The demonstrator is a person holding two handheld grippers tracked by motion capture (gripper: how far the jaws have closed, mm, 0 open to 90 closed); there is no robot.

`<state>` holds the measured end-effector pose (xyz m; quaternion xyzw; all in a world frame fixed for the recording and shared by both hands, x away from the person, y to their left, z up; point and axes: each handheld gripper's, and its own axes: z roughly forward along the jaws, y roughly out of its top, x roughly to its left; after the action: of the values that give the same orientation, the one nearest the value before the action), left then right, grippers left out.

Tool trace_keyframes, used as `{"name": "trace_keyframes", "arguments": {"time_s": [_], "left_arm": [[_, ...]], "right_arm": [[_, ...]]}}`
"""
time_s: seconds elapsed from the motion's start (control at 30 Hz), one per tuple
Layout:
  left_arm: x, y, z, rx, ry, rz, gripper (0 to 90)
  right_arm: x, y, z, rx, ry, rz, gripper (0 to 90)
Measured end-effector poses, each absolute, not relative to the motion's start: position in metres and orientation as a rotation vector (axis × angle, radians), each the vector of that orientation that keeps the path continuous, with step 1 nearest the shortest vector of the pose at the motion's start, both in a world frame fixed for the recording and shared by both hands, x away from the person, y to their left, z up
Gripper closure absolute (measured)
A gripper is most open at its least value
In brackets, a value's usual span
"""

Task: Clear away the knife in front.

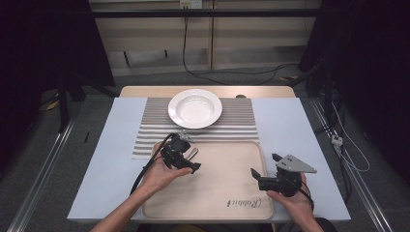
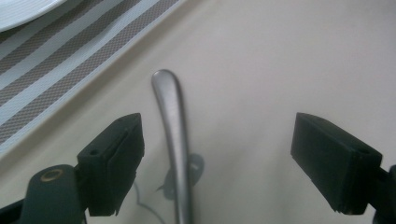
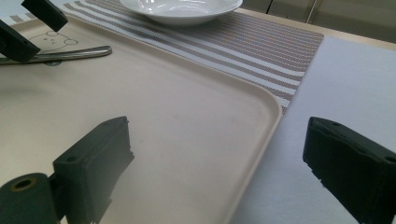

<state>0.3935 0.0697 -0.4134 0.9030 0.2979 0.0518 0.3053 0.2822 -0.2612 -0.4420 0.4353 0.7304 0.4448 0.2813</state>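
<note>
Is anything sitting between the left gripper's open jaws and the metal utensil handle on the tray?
Nothing visible does. In the left gripper view, the left gripper is open with the utensil handle lying between its jaws on the bare tray. The placemat lies off to the side.

Both grippers are black, each with two blocky, square-ended jaws; the left gripper (image 1: 186, 162) trails a black cable from its rear, looping back along the forearm. The right gripper (image 1: 266, 166) carries a grey three-cornered plate on top, dotted with small holes. A brass-ringed hole sits at the base of each left-hand jaw, and both forearms are bare, without sleeves.
</note>
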Motion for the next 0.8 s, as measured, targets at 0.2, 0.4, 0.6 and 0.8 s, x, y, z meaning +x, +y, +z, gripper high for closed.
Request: {"name": "trace_keyframes", "arguments": {"time_s": [0.2,0.4,0.6,0.8], "left_arm": [[0.393,0.075,-0.414,2.310,0.734,0.155,31.2],[0.394,0.069,-0.427,2.404,0.701,0.198,71.6],[0.396,0.066,-0.433,2.454,0.694,0.207,88.2],[0.398,0.068,-0.432,2.480,0.705,0.253,90.0]], "right_arm": [[0.281,-0.261,-0.442,1.166,1.958,1.198,8.4],[0.283,-0.262,-0.442,1.175,1.960,1.203,8.4],[0.282,-0.261,-0.442,1.165,1.959,1.200,8.4],[0.282,-0.261,-0.442,1.166,1.957,1.191,8.4]]}}
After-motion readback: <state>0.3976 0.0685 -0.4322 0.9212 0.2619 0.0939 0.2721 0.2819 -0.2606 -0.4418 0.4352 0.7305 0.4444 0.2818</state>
